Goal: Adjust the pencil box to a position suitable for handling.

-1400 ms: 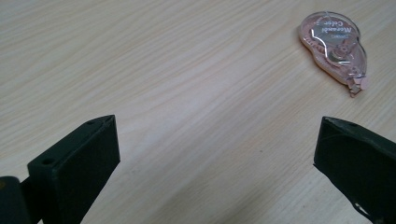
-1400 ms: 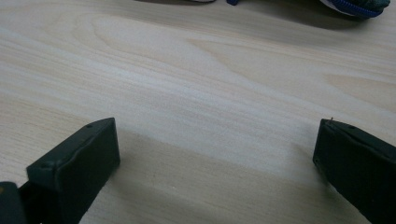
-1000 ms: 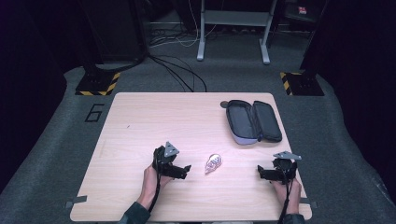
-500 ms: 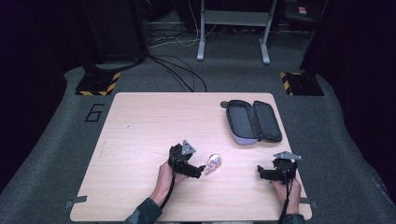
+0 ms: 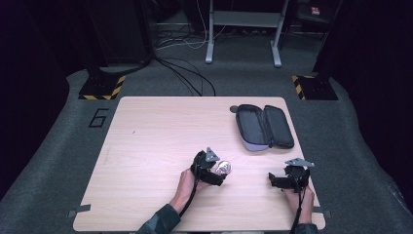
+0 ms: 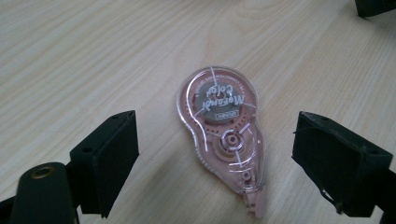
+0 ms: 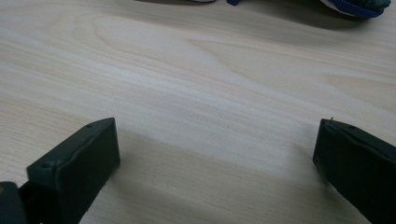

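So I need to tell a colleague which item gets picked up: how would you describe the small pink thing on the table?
On the light wooden table, look near the front edge, well in front of the open dark zip case. Between the open jaws of the left gripper lies a pink see-through plastic correction-tape dispenser, teardrop-shaped with wheels showing inside, far smaller than the case.

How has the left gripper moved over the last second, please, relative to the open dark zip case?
Yes: the left gripper moved rightward toward the open dark zip case, reaching the pink clear correction-tape dispenser; its jaws have just been closing around it.
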